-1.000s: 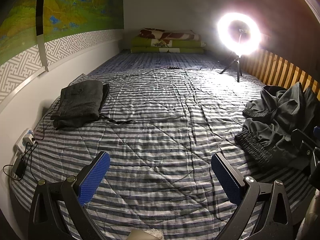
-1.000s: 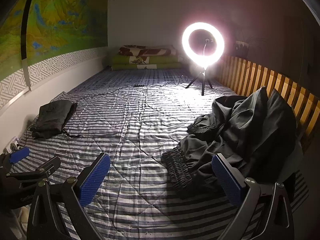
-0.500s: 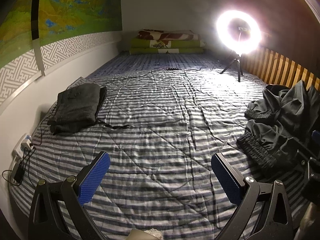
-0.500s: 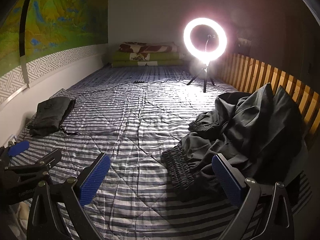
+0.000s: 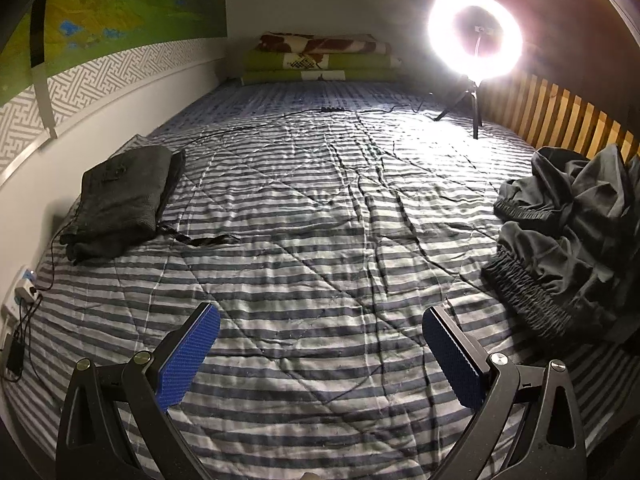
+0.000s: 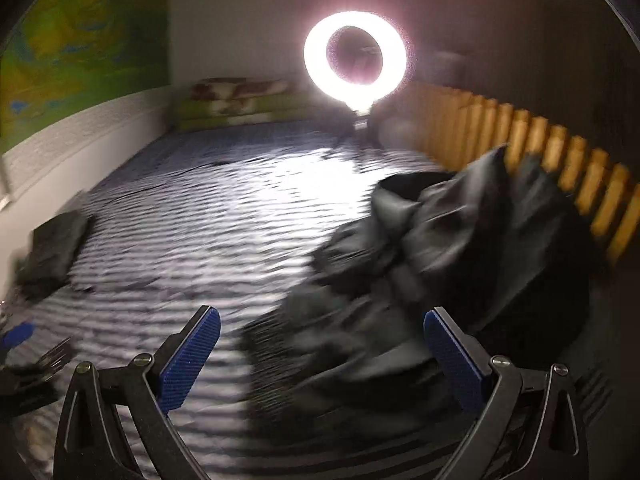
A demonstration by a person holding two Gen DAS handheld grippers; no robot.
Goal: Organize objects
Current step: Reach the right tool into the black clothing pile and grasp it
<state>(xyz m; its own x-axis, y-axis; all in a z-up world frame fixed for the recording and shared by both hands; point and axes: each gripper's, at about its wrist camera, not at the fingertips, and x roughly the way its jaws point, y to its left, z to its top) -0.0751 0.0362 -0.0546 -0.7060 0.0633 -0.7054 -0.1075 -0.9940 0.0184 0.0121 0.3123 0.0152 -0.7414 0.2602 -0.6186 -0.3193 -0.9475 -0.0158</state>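
A crumpled dark garment point(image 5: 568, 240) with an elastic waistband lies at the right side of the striped bed point(image 5: 320, 240). It fills the right half of the blurred right wrist view as a dark heap point(image 6: 440, 264). A folded dark garment point(image 5: 120, 204) rests at the left by the wall, also seen small at the left of the right wrist view point(image 6: 52, 252). My left gripper point(image 5: 320, 356) is open over bare bedding. My right gripper point(image 6: 320, 356) is open, close in front of the crumpled garment's waistband, nothing between its fingers.
A lit ring light point(image 5: 474, 36) on a tripod stands at the far right, with a cable point(image 5: 332, 110) running across the bed. Folded blankets point(image 5: 320, 60) are stacked at the far end. A wooden slat rail point(image 5: 568, 116) lines the right side; a power strip point(image 5: 24, 290) sits at the left edge.
The right gripper has swung toward the crumpled garment, which is now larger and motion-blurred in its view. The left gripper has drifted slightly; both stay open.
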